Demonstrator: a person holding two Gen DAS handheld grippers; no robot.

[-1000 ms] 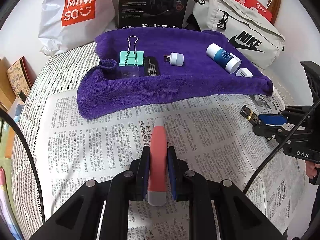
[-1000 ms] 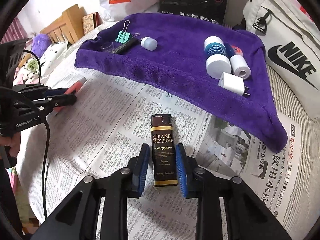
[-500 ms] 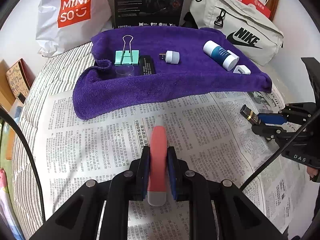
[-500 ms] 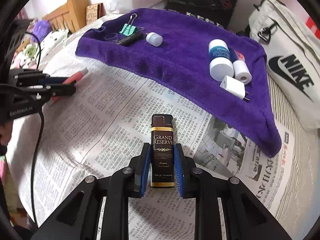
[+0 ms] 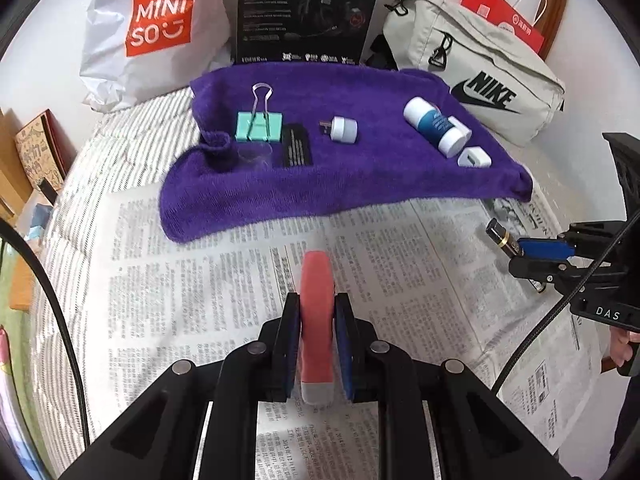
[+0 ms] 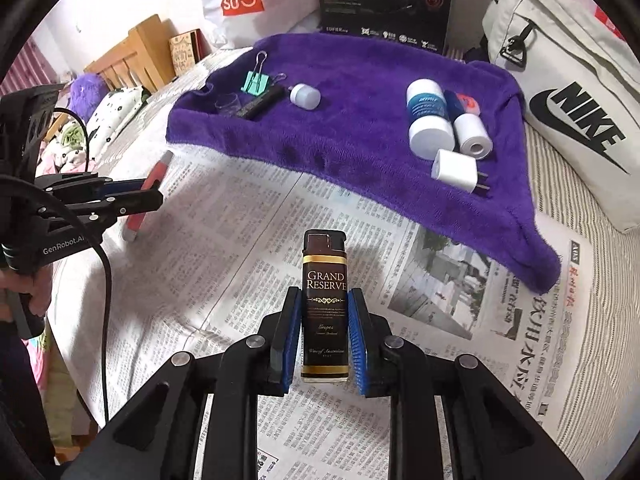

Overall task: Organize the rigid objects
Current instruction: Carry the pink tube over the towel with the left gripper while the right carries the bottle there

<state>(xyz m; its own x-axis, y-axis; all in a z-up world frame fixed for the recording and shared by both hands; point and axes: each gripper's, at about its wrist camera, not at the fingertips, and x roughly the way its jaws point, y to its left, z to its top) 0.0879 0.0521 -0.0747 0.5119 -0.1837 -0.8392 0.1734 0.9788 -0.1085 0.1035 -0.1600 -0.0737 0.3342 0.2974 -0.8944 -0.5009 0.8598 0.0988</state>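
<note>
My left gripper [image 5: 316,308] is shut on a pink tube-shaped stick with a grey end [image 5: 317,316], held just above the newspaper [image 5: 224,280]; it also shows in the right wrist view [image 6: 148,196]. My right gripper [image 6: 323,304] is shut on a dark brown "Grand Reserve" lighter [image 6: 324,304], also seen in the left wrist view [image 5: 500,236]. Ahead lies a purple towel [image 5: 360,176] with a teal binder clip [image 5: 259,124], a black flat item [image 5: 296,145], a small white USB plug [image 5: 342,128], a blue-and-white bottle [image 5: 436,126] and a white charger [image 5: 474,158].
A Miniso bag [image 5: 152,36], a black box [image 5: 308,12] and a white Nike bag [image 5: 480,72] stand behind the towel. A small clear cup [image 5: 252,156] sits at the towel's left fold. A second white roll [image 6: 474,140] lies beside the bottle. Wooden furniture [image 6: 128,52] is at far left.
Both grippers have pulled back and risen slightly, each keeping its object; the towel looks a little farther and higher in both views.
</note>
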